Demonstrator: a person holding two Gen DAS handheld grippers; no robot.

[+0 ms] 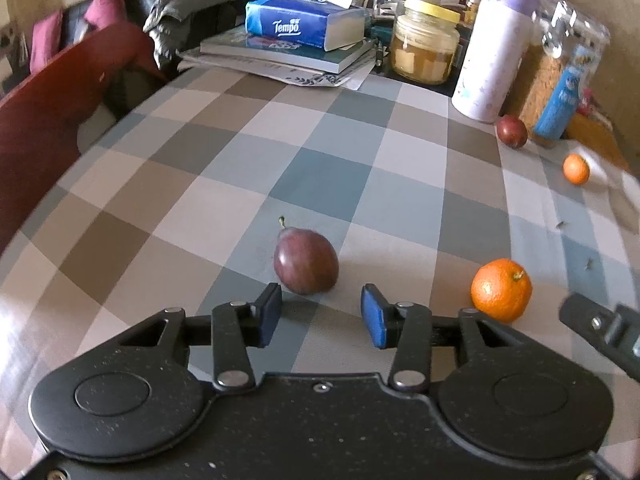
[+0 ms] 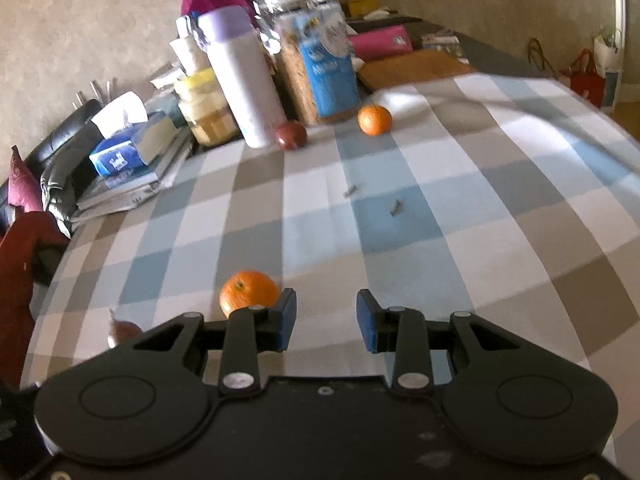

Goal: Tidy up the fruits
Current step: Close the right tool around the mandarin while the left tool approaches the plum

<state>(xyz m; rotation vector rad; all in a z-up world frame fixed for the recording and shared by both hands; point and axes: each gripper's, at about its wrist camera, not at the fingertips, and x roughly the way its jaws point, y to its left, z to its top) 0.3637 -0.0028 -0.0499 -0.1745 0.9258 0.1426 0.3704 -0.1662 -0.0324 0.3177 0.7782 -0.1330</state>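
Left gripper point(image 1: 321, 314) parted above a checked desk point(image 1: 192, 184), jaws apart and holding nothing; near plum point(image 1: 306, 261) lying on the cloth just ahead of the blue pads point(image 1: 374, 316), closer to the left pad, not clamped. Near orange point(image 1: 501, 290) resting to the right of that gripper, just beside its frame. Edge of the right gripper poking in at the lower right of the left wrist view.

Right gripper point(image 2: 326, 318) likewise parted and empty, bare cloth between its pads point(image 2: 366, 320). Same near orange point(image 2: 249, 291) sitting just outside the left finger, close against it; whether touching, hard to tell. Near plum point(image 2: 124, 330) partly hidden behind the frame at lower left.

Farther back, far plum point(image 1: 511, 131) beside the foot of a white bottle point(image 1: 494, 46), with far orange point(image 1: 576, 169) a little to its right, the two apart. Along the far edge: tissue box point(image 1: 304, 20) on stacked books point(image 1: 296, 58), lidded jar point(image 1: 425, 46), tall clear canister point(image 1: 560, 76). Red chair point(image 1: 52, 112) and dark sofa with cushions point(image 1: 108, 0) past the desk's left side.
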